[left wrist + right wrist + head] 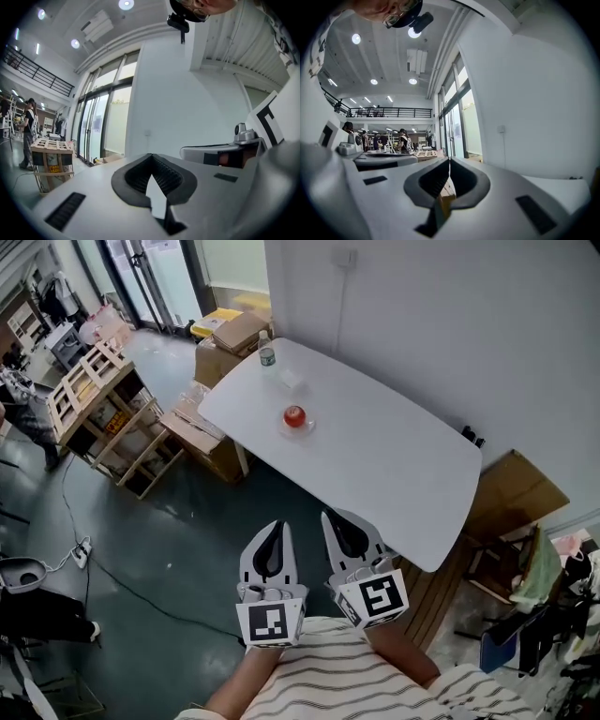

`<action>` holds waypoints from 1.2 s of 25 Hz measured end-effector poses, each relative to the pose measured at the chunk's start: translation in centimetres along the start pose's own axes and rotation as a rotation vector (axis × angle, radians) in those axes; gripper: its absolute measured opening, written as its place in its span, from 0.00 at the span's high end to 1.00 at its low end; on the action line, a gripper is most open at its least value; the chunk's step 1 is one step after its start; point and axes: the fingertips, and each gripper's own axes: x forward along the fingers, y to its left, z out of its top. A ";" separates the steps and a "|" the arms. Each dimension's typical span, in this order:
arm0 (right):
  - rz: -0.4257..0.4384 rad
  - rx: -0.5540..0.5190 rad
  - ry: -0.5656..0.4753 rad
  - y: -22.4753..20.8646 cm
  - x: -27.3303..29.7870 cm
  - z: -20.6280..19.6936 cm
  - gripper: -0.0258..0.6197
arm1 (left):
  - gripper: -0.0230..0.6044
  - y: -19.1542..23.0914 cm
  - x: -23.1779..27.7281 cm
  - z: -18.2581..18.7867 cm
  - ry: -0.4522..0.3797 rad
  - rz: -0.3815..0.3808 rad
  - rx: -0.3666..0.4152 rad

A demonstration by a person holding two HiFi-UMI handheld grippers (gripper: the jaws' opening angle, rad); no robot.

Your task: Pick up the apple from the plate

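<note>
A red apple [294, 415] sits on a small clear plate [307, 427] near the far left part of the white table [394, 465] in the head view. My left gripper [277, 524] and right gripper [330, 516] are held side by side low in that view, above the floor in front of the table's near edge and well short of the apple. Both are shut with nothing between their tips. In the left gripper view the left gripper [151, 155] has its jaws closed tip to tip. The right gripper [449, 160] looks the same in its own view. Neither gripper view shows the apple.
A plastic bottle [267, 352] stands at the table's far left corner. Cardboard boxes [225, 343] and wooden crates [98, 395] lie on the floor left of the table. A brown box [511, 498] and a chair [497, 563] are at the right. A white wall runs behind the table.
</note>
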 end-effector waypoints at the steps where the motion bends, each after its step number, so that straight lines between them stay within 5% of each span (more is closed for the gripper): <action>1: -0.008 0.001 0.001 -0.1 1.2 -0.1 0.94 | 0.96 0.8 1.0 -0.1 0.003 -0.010 0.001; 12: -0.116 -0.003 -0.001 -1.2 10.9 0.6 0.94 | 0.96 8.0 8.7 0.0 0.019 -0.093 -0.013; 30: -0.101 0.012 0.025 -8.3 20.1 -0.6 0.94 | 0.96 10.1 19.7 -1.8 0.055 -0.091 -0.007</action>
